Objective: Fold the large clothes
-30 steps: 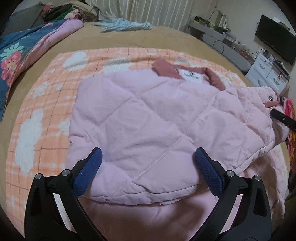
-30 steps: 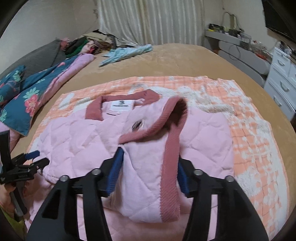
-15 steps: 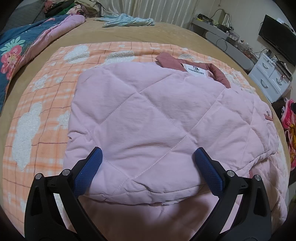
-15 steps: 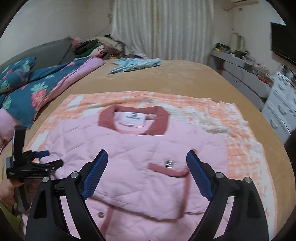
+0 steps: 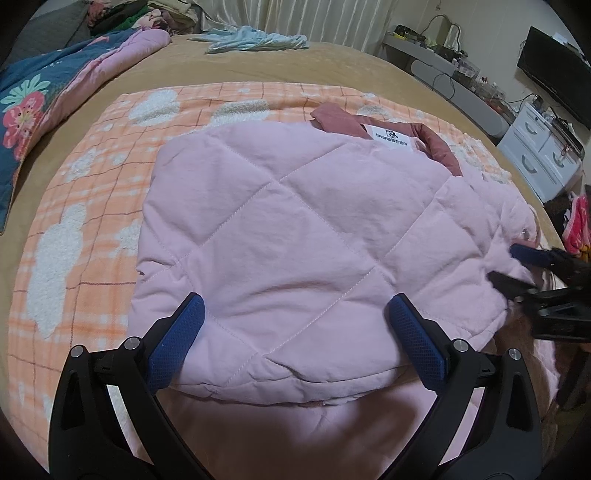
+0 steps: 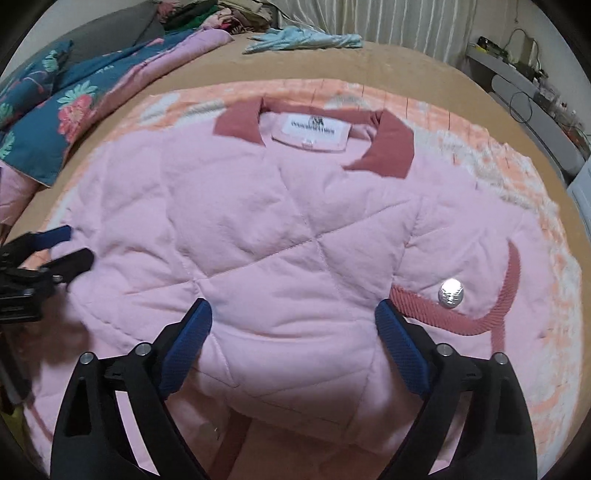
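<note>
A pink quilted jacket (image 5: 295,221) (image 6: 277,221) lies flat on an orange checked blanket (image 5: 92,184), its dusty-red collar (image 6: 391,151) and white label (image 6: 314,131) at the far end. My left gripper (image 5: 295,306) is open above the jacket's near hem, touching nothing. It shows at the left edge of the right wrist view (image 6: 79,243). My right gripper (image 6: 293,310) hovers close over the jacket's right half. Its jaws are opening, with fabric below them but none pinched. It also appears in the left wrist view (image 5: 504,264). A silver snap (image 6: 450,292) and red rib trim (image 6: 424,306) lie beside its right finger.
The blanket covers a tan bedspread (image 5: 295,66). A floral quilt (image 5: 37,103) lies along the left. A light-blue garment (image 5: 255,38) and a clothes pile (image 5: 147,14) sit at the far end. White drawers (image 5: 543,158) and a TV (image 5: 554,74) stand right of the bed.
My right gripper let go of the jacket's red-trimmed front flap, opened wide and dropped closer over the jacket. The flap now lies flat. My left gripper stayed put.
</note>
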{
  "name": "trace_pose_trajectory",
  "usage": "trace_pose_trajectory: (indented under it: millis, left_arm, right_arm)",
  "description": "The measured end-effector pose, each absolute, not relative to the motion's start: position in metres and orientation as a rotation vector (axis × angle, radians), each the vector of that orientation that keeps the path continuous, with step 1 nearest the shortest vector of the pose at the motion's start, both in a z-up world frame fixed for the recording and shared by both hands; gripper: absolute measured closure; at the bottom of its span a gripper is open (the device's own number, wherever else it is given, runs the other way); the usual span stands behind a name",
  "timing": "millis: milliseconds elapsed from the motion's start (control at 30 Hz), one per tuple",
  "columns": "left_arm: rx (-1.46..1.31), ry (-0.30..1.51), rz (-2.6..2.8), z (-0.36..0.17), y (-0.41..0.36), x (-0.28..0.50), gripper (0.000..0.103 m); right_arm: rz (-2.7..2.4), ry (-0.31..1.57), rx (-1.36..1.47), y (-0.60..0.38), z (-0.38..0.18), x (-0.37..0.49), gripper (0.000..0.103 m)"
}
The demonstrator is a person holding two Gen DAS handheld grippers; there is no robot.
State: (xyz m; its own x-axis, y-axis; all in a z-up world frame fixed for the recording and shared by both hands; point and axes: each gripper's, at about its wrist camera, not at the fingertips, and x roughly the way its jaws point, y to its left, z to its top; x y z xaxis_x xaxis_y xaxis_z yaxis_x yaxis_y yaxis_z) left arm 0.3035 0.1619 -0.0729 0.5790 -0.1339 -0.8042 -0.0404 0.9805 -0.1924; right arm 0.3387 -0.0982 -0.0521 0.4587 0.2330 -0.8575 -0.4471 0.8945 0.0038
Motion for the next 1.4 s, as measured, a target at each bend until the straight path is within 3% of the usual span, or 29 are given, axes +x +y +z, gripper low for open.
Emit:
trace_pose_trajectory:
  millis: [433, 1400]
  left_arm:
    - [-0.220, 0.948, -0.061, -0.054, 0.161, 0.294, 0.009]
    - [-0.256, 0.863, -0.070, 0.001, 0.160, 0.259, 0.009]
  right_arm:
    - [0.368, 0.985, -0.236, -0.094, -0.068, 0.341, 0.009]
    - [0.381, 0.859, 0.017, -0.149, 0.020, 0.281, 0.007]
